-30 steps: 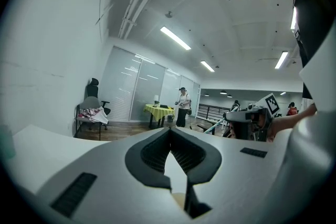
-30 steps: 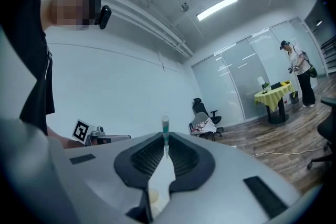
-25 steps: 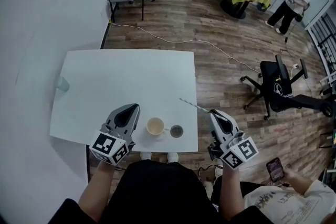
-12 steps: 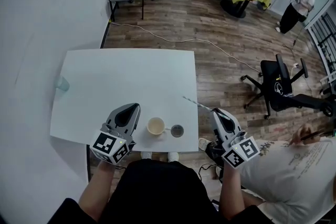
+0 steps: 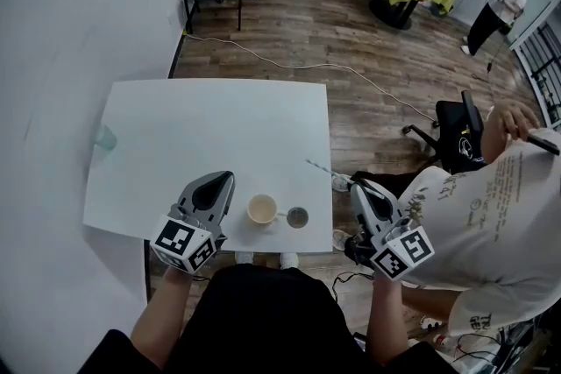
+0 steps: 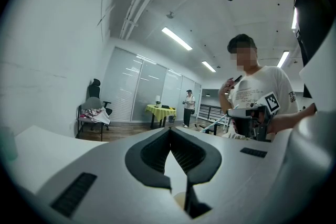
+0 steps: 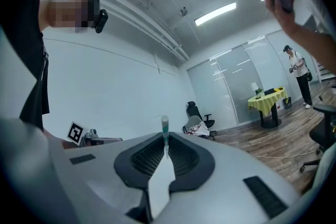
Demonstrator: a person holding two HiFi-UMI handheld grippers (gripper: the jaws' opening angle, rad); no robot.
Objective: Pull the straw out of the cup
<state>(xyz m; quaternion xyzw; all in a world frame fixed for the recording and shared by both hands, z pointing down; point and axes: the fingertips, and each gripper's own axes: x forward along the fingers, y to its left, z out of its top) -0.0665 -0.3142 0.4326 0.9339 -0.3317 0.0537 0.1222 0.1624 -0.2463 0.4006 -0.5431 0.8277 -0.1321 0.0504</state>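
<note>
Little shifted on the table (image 5: 210, 127); a bystander (image 5: 491, 197) in a white shirt had stepped in close on the right. The right gripper (image 5: 357, 187) was clenched on the straw (image 5: 328, 172), which was well clear of the cup (image 5: 260, 210), out past the table's edge. The left gripper (image 5: 219, 180) sat beside the cup, jaws together, empty. Extraction judged complete.

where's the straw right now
The thin green-tipped straw is out of the cream cup, clamped in the right tool at the head view's right, crossing the right edge of the white table.
</note>
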